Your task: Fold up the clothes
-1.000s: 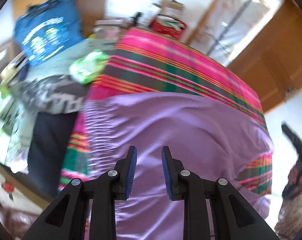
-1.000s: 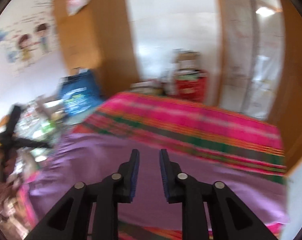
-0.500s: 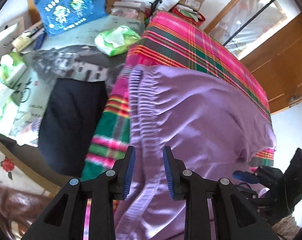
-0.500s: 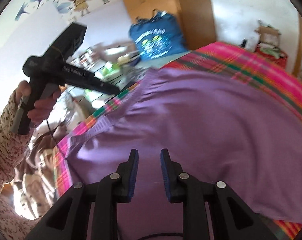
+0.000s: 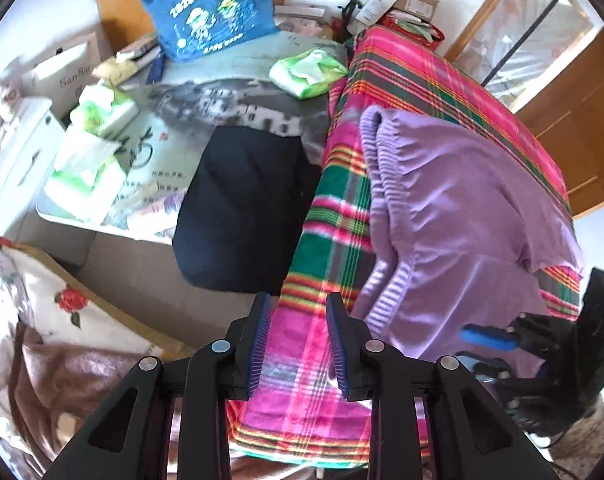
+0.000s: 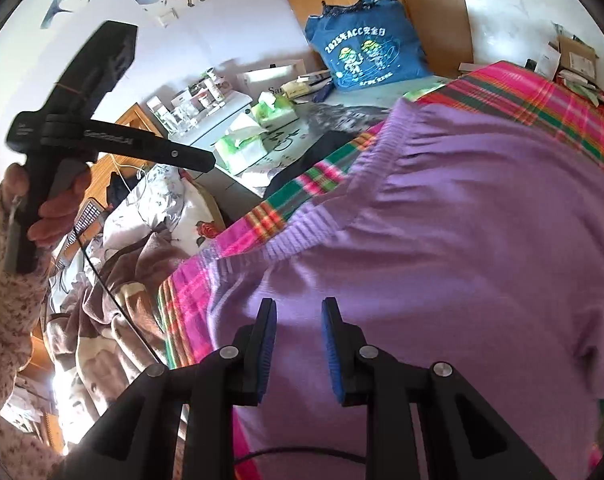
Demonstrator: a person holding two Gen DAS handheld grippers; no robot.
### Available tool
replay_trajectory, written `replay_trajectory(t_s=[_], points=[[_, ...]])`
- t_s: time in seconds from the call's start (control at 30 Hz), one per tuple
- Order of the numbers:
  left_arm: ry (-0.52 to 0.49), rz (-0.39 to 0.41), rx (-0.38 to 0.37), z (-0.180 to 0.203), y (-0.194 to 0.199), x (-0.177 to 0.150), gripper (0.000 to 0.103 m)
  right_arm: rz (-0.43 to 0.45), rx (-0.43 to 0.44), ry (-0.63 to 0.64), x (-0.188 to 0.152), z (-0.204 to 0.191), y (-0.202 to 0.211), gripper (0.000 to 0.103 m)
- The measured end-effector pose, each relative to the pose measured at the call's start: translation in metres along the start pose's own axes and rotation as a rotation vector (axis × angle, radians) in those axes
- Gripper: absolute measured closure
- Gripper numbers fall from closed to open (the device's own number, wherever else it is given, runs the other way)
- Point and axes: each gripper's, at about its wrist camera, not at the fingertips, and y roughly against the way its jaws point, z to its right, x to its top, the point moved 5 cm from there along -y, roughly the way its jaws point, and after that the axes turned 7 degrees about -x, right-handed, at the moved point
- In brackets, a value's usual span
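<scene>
purple garment (image 5: pixel 462 208) lies on a plaid blanket (image 5: pixel 326 216). left gripper (image 5: pixel 298 340) above the blanket edge, right gripper (image 6: pixel 298 344) above the garment, both apart, seemingly empty.

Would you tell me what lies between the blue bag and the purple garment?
In the left wrist view, a green packet lies between the blue bag and the purple garment.

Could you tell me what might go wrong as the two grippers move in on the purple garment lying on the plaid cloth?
1. The left gripper hovers over the plaid cloth, beside the purple garment; closing here might pinch the cloth instead.
2. The ribbed hem is bunched and doubled near the edge, so a grab may catch several layers.
3. The right gripper sits over mid-fabric, not an edge, so a pinch there may wrinkle it.
</scene>
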Motion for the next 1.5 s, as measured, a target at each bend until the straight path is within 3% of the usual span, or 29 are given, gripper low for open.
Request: replay_trajectory(t_s=[0.23, 0.37, 0.43, 0.57, 0.73, 1.0, 1.2, 1.5], points=[[-0.029, -0.013, -0.125, 0.012, -0.022, 0.011, 0.074, 0.024, -0.071, 0.080, 0.002, -0.050, -0.039, 0.079], [-0.004, -0.015, -0.230, 0.025, -0.038, 0.036, 0.074, 0.104, -0.183, 0.052, 0.015, -0.048, -0.042, 0.079], [-0.006, -0.034, -0.290, 0.035, -0.050, 0.047, 0.074, 0.144, -0.226, 0.030, 0.019, -0.044, -0.042, 0.072], [-0.033, -0.098, -0.316, 0.055, -0.082, 0.065, 0.074, 0.177, -0.296, 0.009, 0.026, -0.038, -0.049, 0.068], [-0.044, -0.155, -0.321, 0.066, -0.112, 0.077, 0.074, 0.156, -0.325, -0.079, 0.028, -0.019, -0.058, 0.067], [-0.024, -0.167, -0.385, 0.062, -0.119, 0.087, 0.074, 0.170, -0.392, -0.057, 0.032, -0.026, -0.068, 0.063], [0.048, -0.164, -0.478, 0.058, -0.127, 0.104, 0.074, 0.165, -0.420, -0.051, 0.038, -0.026, -0.075, 0.060], [0.125, -0.156, -0.533, 0.061, -0.142, 0.140, 0.074, 0.160, -0.441, -0.044, 0.043, -0.026, -0.080, 0.057]])
